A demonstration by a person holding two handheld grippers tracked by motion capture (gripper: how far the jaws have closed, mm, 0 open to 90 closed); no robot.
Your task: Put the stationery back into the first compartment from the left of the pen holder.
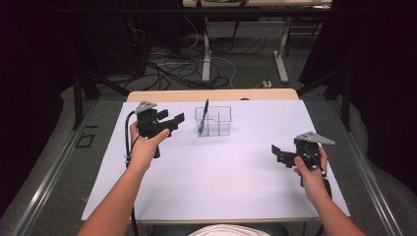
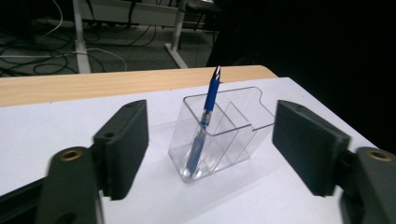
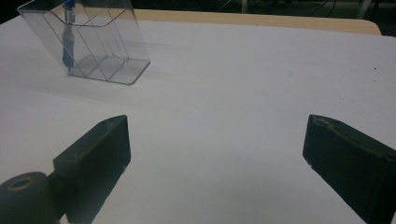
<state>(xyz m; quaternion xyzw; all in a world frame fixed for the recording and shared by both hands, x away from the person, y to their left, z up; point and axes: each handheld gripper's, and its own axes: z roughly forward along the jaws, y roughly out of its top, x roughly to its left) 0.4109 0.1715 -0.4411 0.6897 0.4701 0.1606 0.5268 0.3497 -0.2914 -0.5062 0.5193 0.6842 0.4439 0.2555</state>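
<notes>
A clear plastic organiser (image 1: 213, 121) with several compartments stands near the back middle of the white table (image 1: 221, 172). A blue pen (image 1: 203, 116) leans upright in its left compartment. My left gripper (image 1: 174, 121) is held just left of the organiser, open and empty. In the left gripper view its jaws frame the organiser (image 2: 224, 135) and the pen (image 2: 203, 123). My right gripper (image 1: 277, 153) hovers at the right side of the table, open and empty, well away from the organiser (image 3: 93, 42), where the pen (image 3: 68, 37) shows through its wall.
A wooden strip (image 1: 211, 95) runs along the table's far edge. Beyond it are desk legs (image 1: 206, 54) and loose cables (image 1: 167, 69) on the floor. Dark curtains flank both sides.
</notes>
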